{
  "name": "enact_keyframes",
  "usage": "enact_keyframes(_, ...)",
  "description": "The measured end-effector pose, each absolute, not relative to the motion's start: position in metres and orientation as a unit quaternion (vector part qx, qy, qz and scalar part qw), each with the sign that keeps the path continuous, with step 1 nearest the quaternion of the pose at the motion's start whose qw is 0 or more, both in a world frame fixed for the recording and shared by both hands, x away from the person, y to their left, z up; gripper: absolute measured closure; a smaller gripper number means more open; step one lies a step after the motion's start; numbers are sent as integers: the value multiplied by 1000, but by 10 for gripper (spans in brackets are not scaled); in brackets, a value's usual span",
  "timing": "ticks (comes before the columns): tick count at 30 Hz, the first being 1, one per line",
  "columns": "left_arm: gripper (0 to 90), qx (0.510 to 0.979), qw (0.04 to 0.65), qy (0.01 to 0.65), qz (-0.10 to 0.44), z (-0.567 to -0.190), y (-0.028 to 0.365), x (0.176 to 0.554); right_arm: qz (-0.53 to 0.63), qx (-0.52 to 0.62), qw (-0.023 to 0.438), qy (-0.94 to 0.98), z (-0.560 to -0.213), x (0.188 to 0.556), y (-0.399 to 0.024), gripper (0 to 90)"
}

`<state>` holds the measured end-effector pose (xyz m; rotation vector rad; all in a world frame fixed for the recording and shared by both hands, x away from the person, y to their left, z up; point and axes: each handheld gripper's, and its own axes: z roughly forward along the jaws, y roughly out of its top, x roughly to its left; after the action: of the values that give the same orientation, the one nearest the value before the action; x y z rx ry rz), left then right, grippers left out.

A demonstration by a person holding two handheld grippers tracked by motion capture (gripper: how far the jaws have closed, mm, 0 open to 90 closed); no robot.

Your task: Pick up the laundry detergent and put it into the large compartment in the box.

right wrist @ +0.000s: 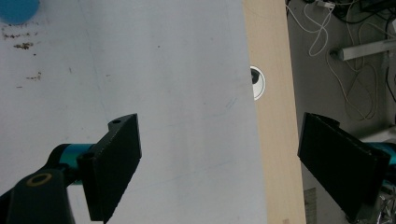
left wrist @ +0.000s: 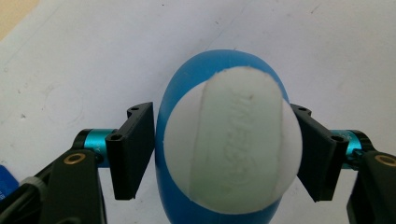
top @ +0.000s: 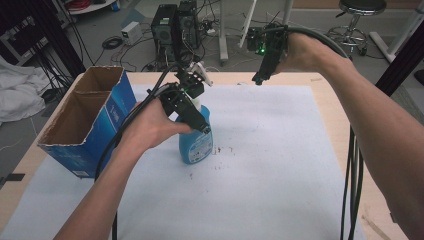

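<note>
High view: blue spray bottle (top: 196, 142) stands centre-left on the white sheet (top: 280, 150), just right of the open cardboard box (top: 85, 120). Left gripper (top: 200, 122) is down on it; right gripper (top: 260, 77) hangs at upper centre.

Left gripper view: jaws sit on both flanks of the bottle (left wrist: 205, 65), pads against the blue body below the white trigger head (left wrist: 233, 140). Likely smooth, slippery plastic, stiff enough, weight unclear; body flanks look the sound hold.

Right gripper view: jaws spread wide, nothing between; the bottle's edge shows at upper left.
</note>
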<state>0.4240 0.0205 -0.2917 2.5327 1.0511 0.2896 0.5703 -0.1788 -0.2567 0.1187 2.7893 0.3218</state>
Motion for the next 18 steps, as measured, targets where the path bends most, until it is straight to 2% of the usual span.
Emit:
enact_keyframes(9, 372, 905, 181, 372, 103, -292, 20, 424, 110, 45, 165, 979, -257, 571, -181, 126)
enact_keyframes(18, 380, 906, 178, 368, 107, -292, 19, 423, 113, 44, 163, 979, -257, 571, -180, 126)
